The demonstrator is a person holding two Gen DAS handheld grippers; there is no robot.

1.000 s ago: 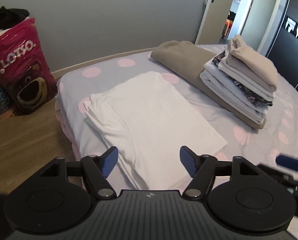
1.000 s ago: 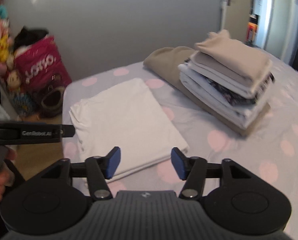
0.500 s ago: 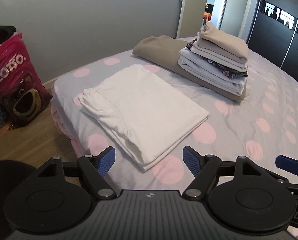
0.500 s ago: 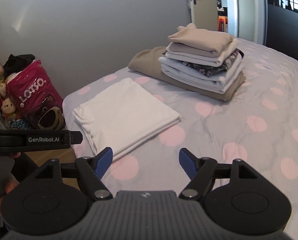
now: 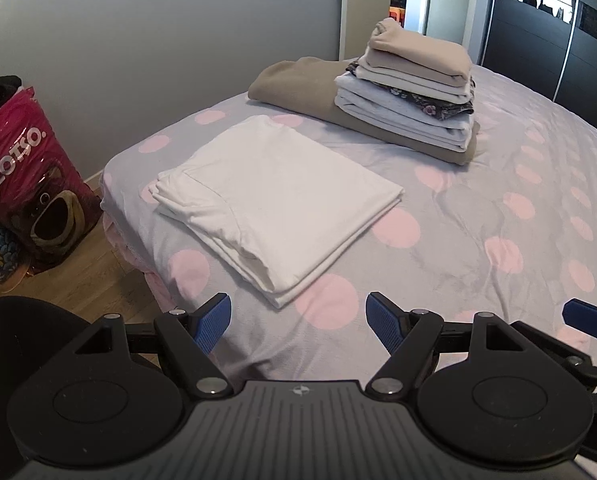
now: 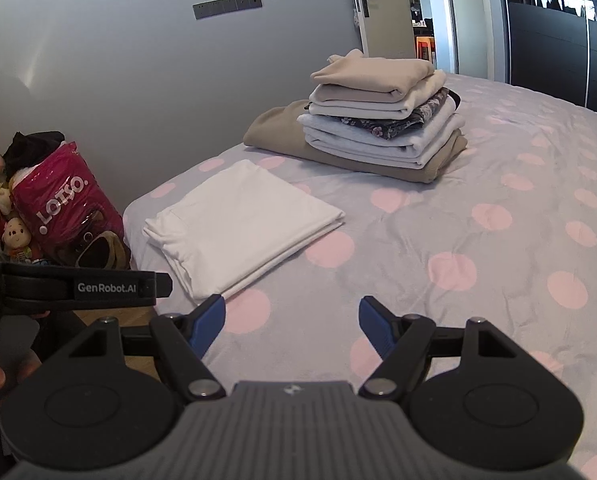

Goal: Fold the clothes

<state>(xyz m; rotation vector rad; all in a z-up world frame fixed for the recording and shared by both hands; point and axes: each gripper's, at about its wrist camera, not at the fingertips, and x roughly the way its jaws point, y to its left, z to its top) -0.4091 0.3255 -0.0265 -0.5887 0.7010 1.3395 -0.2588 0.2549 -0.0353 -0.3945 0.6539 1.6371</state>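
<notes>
A folded white garment (image 5: 274, 196) lies flat on the bed's near left corner; it also shows in the right wrist view (image 6: 238, 220). A stack of folded clothes (image 5: 410, 84) sits on a tan blanket (image 5: 298, 84) farther back, and shows in the right wrist view too (image 6: 378, 116). My left gripper (image 5: 298, 322) is open and empty, hovering over the bed short of the white garment. My right gripper (image 6: 292, 322) is open and empty, to the right of the garment's near corner.
The bed has a grey cover with pink dots (image 5: 498, 220). A pink Lotso bag (image 5: 22, 176) and soft toys (image 6: 2, 208) stand on the wooden floor at the left by the grey wall. A dark wardrobe (image 5: 558, 28) and an open door (image 6: 382, 20) are at the back right.
Both grippers have pulled back and up from the white garment, which now lies farther off. Both stay open.
</notes>
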